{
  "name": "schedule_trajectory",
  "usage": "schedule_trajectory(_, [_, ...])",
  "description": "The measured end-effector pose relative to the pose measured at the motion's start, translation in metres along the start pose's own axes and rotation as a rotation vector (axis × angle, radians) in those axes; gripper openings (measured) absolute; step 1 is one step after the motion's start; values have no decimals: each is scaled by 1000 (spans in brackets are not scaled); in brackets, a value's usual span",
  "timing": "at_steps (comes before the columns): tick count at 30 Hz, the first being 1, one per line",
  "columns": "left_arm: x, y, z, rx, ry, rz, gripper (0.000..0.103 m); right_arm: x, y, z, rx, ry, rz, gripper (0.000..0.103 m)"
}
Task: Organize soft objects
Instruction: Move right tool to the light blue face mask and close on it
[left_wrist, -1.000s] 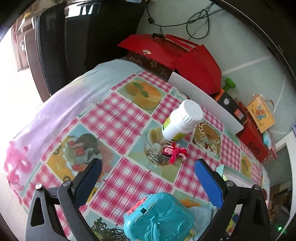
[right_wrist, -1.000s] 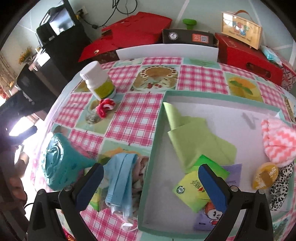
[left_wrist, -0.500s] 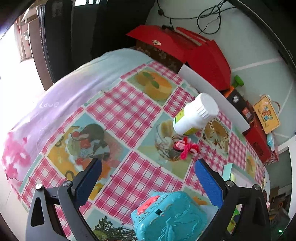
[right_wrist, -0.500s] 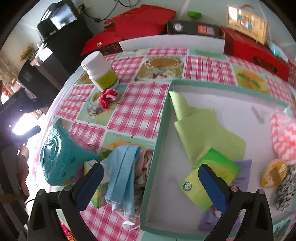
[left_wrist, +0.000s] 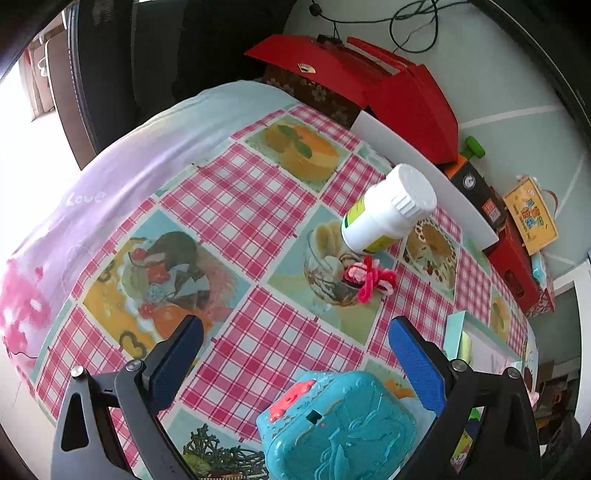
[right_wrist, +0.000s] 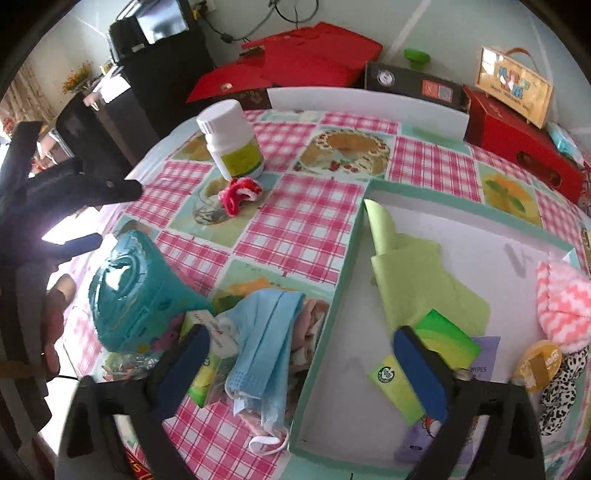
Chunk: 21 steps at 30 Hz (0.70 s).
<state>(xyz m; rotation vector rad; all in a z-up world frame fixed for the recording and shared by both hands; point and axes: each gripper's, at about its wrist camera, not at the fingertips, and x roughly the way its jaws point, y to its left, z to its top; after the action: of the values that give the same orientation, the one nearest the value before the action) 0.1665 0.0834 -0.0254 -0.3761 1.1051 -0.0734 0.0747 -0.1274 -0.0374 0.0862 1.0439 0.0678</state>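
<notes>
A green-rimmed box (right_wrist: 321, 332) holds a light green cloth (right_wrist: 413, 280), tissue packs (right_wrist: 443, 339), a pink zigzag cloth (right_wrist: 565, 299) and a leopard scrunchie (right_wrist: 561, 387). A blue face mask (right_wrist: 266, 339) lies over a pink cloth just left of the box. A red and pink hair tie (right_wrist: 240, 192) lies by a white bottle (right_wrist: 232, 140); it also shows in the left wrist view (left_wrist: 369, 277). My right gripper (right_wrist: 303, 369) is open and empty, above the mask and the box's left wall. My left gripper (left_wrist: 295, 362) is open and empty, near a teal toy case (left_wrist: 340, 432).
The teal case (right_wrist: 136, 291) stands left of the mask on the checked tablecloth (left_wrist: 240, 206). Red boxes (right_wrist: 314, 62) and a white board (right_wrist: 365, 107) line the table's far edge. The white bottle (left_wrist: 388, 210) stands mid-table. A black chair (left_wrist: 110, 66) is beyond the table.
My left gripper has pulled back and turned a little, so the bottle and hair tie sit further right. My right gripper has moved closer to the mask and box edge.
</notes>
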Motion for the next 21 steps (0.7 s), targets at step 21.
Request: schedule_trajectory(21, [9,-10,-4,89,52,60,100,9,7,-4,-3,44,68,47])
